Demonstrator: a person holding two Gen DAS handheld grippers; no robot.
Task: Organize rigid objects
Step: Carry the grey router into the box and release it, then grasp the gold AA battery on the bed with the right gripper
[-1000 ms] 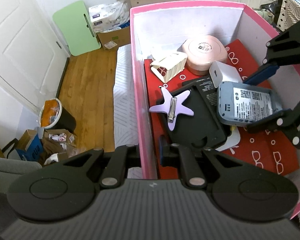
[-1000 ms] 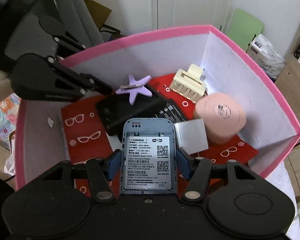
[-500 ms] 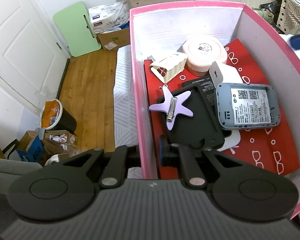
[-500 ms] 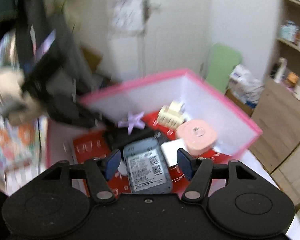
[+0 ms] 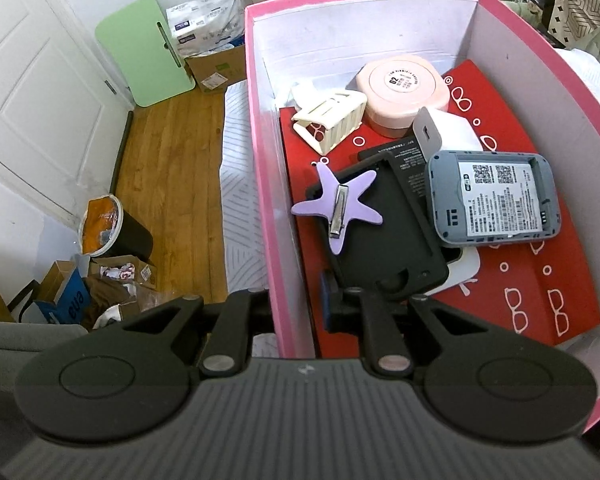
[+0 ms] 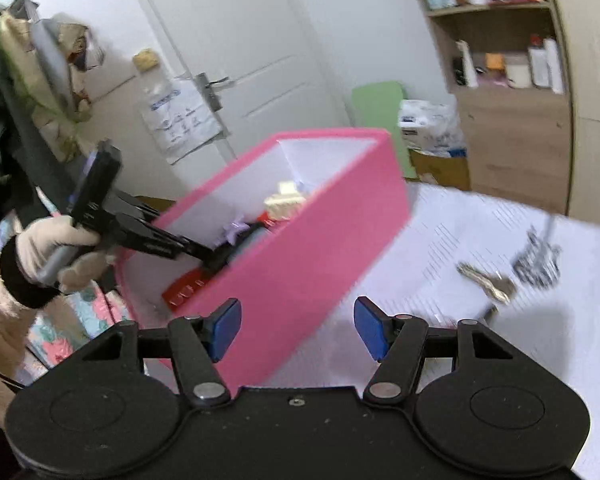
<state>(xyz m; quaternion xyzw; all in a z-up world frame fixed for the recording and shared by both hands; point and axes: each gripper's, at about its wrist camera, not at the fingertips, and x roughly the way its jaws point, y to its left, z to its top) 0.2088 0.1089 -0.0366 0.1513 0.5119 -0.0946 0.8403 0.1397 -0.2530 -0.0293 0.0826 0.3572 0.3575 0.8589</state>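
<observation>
Pink box (image 6: 300, 264) clamped at its wall by left gripper (image 5: 294, 304). Right gripper (image 6: 296, 328) outside it, wide, empty, clearly the nearer one. Ahead and rightward on bedspread (image 6: 440, 232): blurred keys (image 6: 486, 280), lying slantwise.

A pink box (image 5: 260, 184) with white inner walls holds a red card (image 5: 540, 280) printed with white spectacles and rings. On it lie a lilac star-shaped clip (image 5: 340, 204) with a silver bar, a cream claw clip (image 5: 332, 120), a pale pink round case (image 5: 404, 92) with a white label, a black tray (image 5: 396, 232) and a grey device (image 5: 494, 200) bearing a white label with black print. The right gripper (image 6: 296, 330) is black with blue pads. A cream glove (image 6: 56, 248) has a black cuff. Silver keys (image 6: 488, 282) rest on white, faintly striped bedding (image 6: 440, 248). Beyond stands a light green board (image 5: 148, 68) on brown wooden floor (image 5: 172, 184).
</observation>
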